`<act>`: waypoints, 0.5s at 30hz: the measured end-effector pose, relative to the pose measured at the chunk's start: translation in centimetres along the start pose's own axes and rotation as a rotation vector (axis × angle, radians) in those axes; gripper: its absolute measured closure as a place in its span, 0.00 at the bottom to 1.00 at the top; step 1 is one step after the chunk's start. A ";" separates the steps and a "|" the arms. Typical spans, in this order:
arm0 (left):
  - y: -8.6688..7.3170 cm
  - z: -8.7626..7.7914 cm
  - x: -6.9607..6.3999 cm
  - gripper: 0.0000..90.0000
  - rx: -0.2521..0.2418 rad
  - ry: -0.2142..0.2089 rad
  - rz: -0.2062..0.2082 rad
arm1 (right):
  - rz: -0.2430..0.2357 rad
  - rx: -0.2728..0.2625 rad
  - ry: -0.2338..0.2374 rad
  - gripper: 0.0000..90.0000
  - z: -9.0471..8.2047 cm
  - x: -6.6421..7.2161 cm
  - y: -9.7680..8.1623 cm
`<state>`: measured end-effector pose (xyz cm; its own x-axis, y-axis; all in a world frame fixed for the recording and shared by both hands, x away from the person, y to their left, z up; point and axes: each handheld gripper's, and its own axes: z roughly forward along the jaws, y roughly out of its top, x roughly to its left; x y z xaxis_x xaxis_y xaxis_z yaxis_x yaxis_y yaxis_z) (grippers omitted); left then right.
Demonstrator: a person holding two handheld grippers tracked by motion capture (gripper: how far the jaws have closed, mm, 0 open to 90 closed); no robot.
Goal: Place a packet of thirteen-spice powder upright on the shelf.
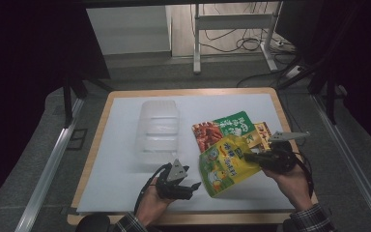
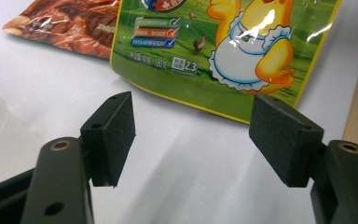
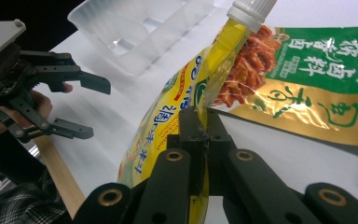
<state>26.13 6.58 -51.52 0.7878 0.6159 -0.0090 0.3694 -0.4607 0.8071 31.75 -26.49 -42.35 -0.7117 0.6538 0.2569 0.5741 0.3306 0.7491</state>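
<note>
1. Table (image 1: 125,145): white top, wood rim. It carries everything; the goods sit in its right half, toward the near right corner, in reach of both hands.
2. Tray (image 1: 157,126): clear plastic, empty as far as I can tell, at mid-table. Long axis runs near edge to far edge. Probably the place the packs go, left free.
3. Green pack (image 1: 224,126): lies flat right of the tray, partly under the pouch. A smaller pack (image 1: 261,135) lies by the right edge; its print is too small to read.
4. Pouch (image 1: 222,164): yellow-green, chicken print, white cap (image 3: 251,10). It sits in the near right part of the table, tilted. Long axis runs slantwise, bottom toward the near edge and the left gripper, cap toward the far right. In the right gripper view one side edge looks raised; I can't tell whether the bottom touches the table.
5. Right gripper (image 3: 200,135): jaws clamped tight on the pouch's side edge below the cap, likely to carry it by the stiff seam.
6. Left gripper (image 2: 191,140): jaws apart, nothing between them. It points at the pouch's bottom edge, just short of it, so it seems to have let go or to be waiting to steady it.
</note>
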 end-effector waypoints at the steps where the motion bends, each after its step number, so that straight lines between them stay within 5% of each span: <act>1: -0.1 0.0 0.0 0.35 0.003 0.004 -0.002 | -0.003 0.004 0.001 0.99 0.0 0.1 0.2; 9: -0.2 -0.4 0.0 0.33 0.008 0.018 -0.004 | -0.043 0.019 0.023 0.99 0.4 1.0 1.5; 15: -0.5 -0.8 -0.2 0.23 0.002 0.012 -0.007 | -0.081 0.026 0.045 0.99 0.9 2.0 2.9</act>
<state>25.34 7.21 -51.44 0.7790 0.6269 -0.0079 0.3764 -0.4575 0.8056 32.37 -23.67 -40.18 -0.7732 0.5933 0.2241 0.5241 0.3987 0.7526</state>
